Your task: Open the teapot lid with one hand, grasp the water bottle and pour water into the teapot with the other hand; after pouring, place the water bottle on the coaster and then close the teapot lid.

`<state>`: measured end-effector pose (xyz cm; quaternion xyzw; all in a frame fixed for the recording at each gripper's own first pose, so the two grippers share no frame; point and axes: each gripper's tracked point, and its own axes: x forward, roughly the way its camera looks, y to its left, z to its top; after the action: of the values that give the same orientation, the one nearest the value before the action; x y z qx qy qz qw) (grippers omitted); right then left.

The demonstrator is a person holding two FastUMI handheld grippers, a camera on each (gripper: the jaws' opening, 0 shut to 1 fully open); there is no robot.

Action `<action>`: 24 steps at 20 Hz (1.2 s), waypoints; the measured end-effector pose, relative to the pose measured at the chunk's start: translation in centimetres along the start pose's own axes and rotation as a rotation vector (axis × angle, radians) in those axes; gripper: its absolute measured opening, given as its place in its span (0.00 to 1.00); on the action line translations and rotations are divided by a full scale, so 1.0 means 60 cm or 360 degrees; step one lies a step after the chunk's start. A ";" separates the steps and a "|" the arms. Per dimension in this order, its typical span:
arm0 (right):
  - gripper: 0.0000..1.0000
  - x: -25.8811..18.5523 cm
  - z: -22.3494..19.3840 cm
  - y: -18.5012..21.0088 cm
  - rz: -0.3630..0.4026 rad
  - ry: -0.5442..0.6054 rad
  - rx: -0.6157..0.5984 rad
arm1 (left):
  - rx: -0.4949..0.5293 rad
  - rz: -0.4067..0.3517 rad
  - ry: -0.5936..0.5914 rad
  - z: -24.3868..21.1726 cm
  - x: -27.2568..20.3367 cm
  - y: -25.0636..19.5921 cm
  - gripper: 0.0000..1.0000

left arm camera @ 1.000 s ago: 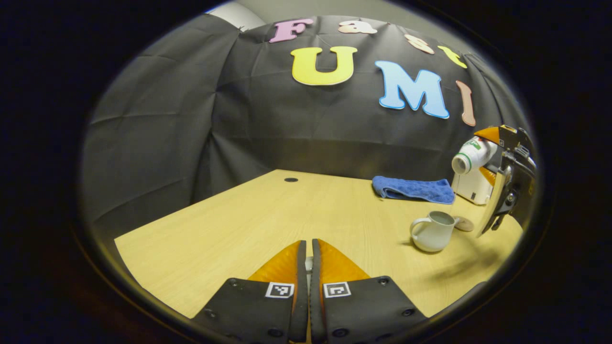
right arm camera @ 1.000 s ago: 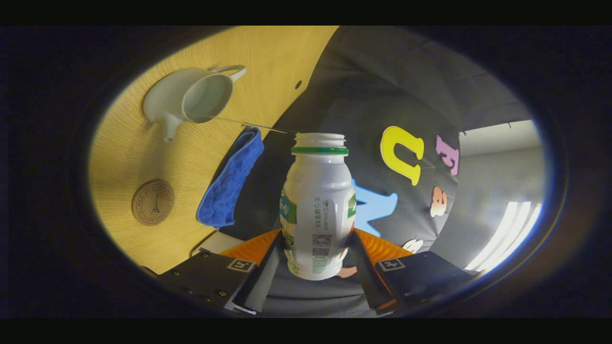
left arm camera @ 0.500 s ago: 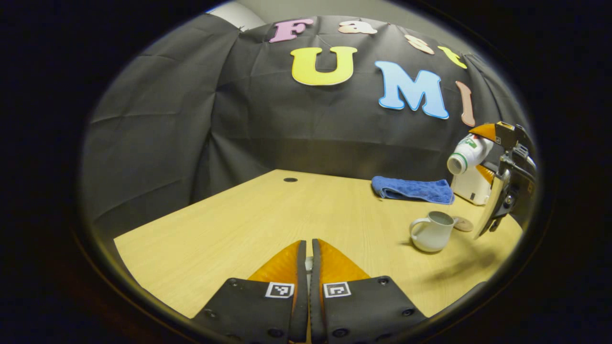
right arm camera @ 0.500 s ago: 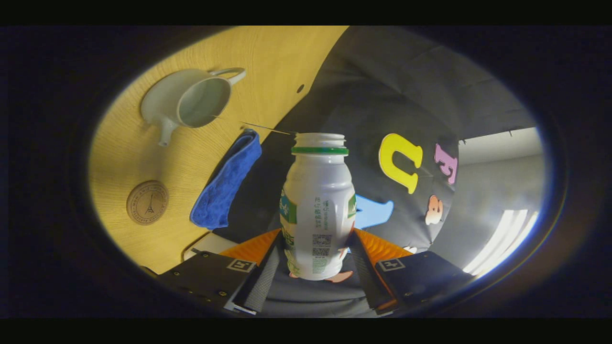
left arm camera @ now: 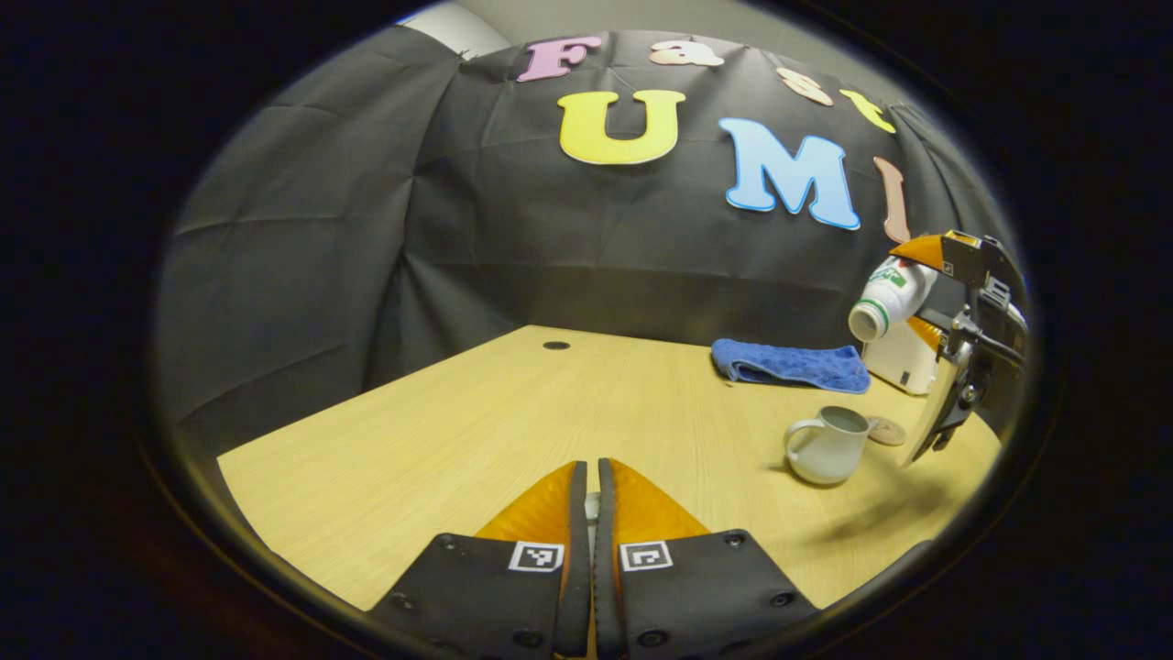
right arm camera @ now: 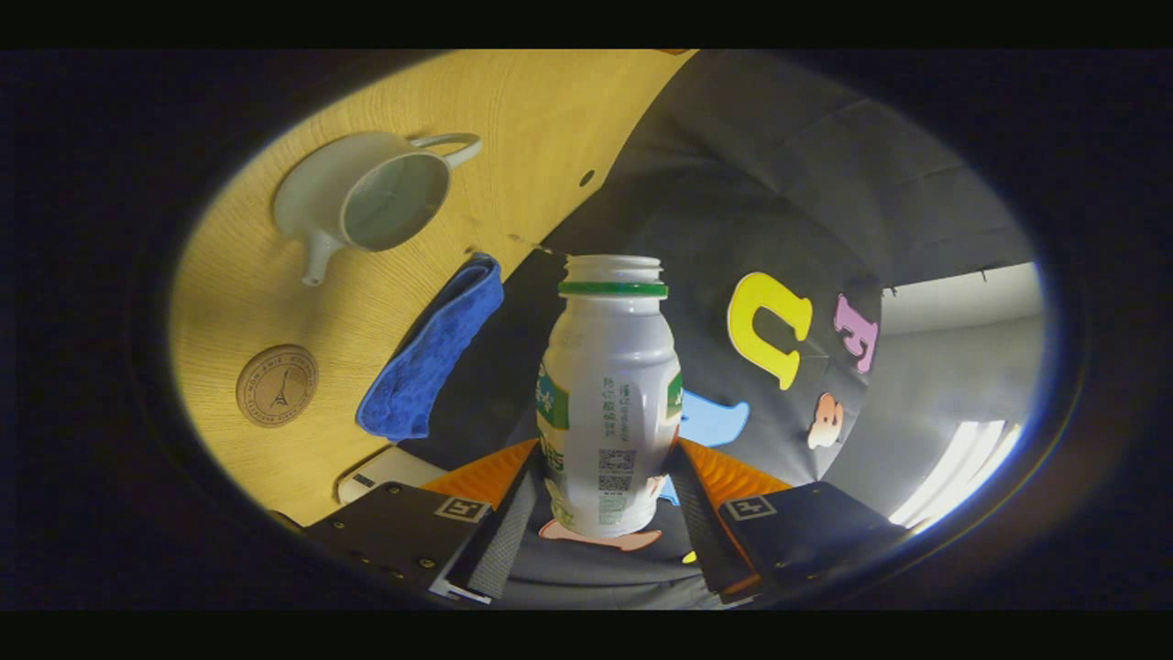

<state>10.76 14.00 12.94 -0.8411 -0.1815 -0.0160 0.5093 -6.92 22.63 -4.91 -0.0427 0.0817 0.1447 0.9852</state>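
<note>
Right gripper [right arm camera: 609, 513] has its fingers clamped on the tipped water bottle [right arm camera: 609, 403] above the open teapot [left arm camera: 827, 445], left gripper [left arm camera: 591, 513] fingers together, maybe pinching the lid, so a misaimed pour could wet the worktop [left arm camera: 513, 412].

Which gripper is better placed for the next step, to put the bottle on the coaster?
Right, I think. The right gripper holds the water bottle, tilted above the teapot, with the coaster just beside. The left gripper is shut, low over the table, far from both.
</note>
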 end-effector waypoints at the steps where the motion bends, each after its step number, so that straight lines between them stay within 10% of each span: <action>1: 0.78 0.001 0.001 -0.002 -0.0001 -0.0005 -0.0009 | 0.0000 -0.0001 0.0000 -0.001 0.000 -0.002 0.08; 18: 0.78 -0.006 0.027 0.041 0.0099 -0.0071 -0.0084 | 0.0013 0.0000 0.0005 -0.002 0.004 -0.004 0.08; 24: 0.78 -0.019 0.011 0.073 0.0187 0.0013 0.0175 | 0.0024 0.0007 -0.0013 0.002 0.001 -0.004 0.12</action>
<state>10.99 12.39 8.64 -0.8210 -0.1304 0.0204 0.5555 -6.79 22.40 -4.76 -0.0344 0.0789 0.1465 0.9855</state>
